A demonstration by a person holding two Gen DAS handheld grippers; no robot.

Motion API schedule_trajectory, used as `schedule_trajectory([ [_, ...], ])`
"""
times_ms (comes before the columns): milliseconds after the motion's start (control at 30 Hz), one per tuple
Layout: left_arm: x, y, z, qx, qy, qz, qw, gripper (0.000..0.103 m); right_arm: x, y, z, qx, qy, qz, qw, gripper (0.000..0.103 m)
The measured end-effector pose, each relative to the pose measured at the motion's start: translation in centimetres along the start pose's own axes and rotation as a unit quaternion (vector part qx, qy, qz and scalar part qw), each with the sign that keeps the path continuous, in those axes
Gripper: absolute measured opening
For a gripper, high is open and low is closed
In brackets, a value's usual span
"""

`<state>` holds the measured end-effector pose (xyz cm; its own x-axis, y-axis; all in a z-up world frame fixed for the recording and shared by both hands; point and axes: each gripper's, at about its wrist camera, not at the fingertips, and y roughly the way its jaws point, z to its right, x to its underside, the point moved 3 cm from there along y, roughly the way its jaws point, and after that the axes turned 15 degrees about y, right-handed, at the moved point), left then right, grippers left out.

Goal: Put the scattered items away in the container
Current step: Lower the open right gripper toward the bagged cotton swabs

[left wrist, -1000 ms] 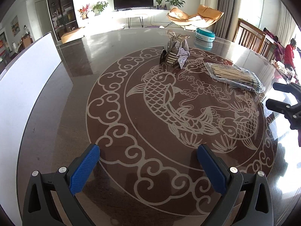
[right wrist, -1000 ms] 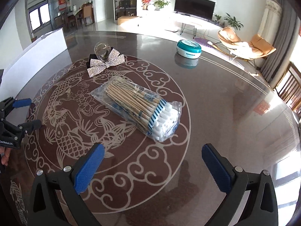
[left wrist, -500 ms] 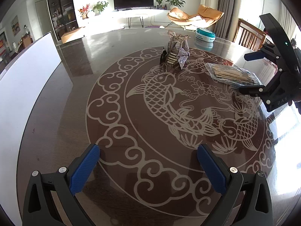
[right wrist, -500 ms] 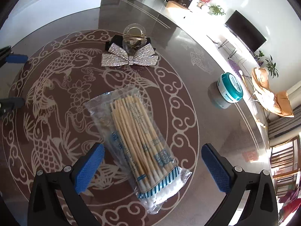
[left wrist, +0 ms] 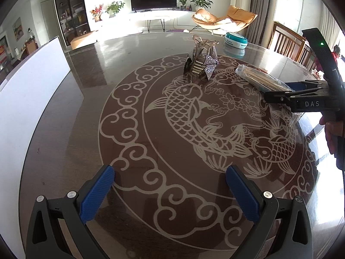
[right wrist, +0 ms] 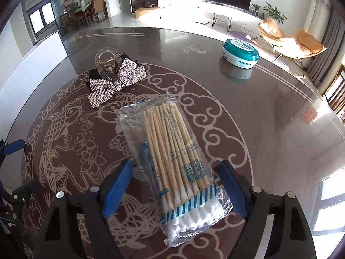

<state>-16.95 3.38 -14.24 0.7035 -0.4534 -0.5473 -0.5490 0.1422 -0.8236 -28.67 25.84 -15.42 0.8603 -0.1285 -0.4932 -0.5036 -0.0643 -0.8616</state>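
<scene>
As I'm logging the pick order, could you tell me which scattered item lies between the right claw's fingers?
The bag of cotton swabs: the right claw straddles its swab end and is closing, whereas the rhinestone bow hair clip and teal round tin lie farther off, untouched.

- Pack of cotton swabs [right wrist: 174,161]: a clear plastic bag of wooden-stemmed swabs, lying flat on the koi medallion [right wrist: 64,142] of the table, white tips at the near end.
- Rhinestone bow hair clip [right wrist: 116,82]: silver, sparkling, on a black base, resting on the medallion's far rim.
- Clear claw clip [right wrist: 107,64]: translucent, perched on the bow.
- Teal-lidded round tub [right wrist: 240,52]: upright, well beyond the medallion.
</scene>
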Motion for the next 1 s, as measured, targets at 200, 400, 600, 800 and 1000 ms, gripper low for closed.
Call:
schedule_trajectory([
  [200,0.0,0.0,0.0,0.000,0.000,0.000,1.0000,0.103,4.4,-2.1,-2.6,0.014,0.022,0.024,0.999,0.071],
  [400,0.2,0.0,0.0,-0.002,-0.002,0.001,1.0000,0.103,5.1,-2.0,-2.1,0.021,0.051,0.056,0.997,0.098],
  [600,0.2,0.0,-0.1,-0.002,-0.002,0.002,1.0000,0.103,4.7,-1.4,-2.1,0.022,0.050,0.048,0.997,0.103],
  [800,0.0,0.1,-0.1,-0.021,-0.035,-0.022,0.9989,0.103,4.7,-1.4,-2.1,0.022,0.050,0.048,0.997,0.103],
  [1000,-1.1,1.1,-0.2,0.001,0.002,-0.003,1.0000,0.103,4.7,-1.4,-2.1,0.022,0.050,0.048,0.997,0.103],
])
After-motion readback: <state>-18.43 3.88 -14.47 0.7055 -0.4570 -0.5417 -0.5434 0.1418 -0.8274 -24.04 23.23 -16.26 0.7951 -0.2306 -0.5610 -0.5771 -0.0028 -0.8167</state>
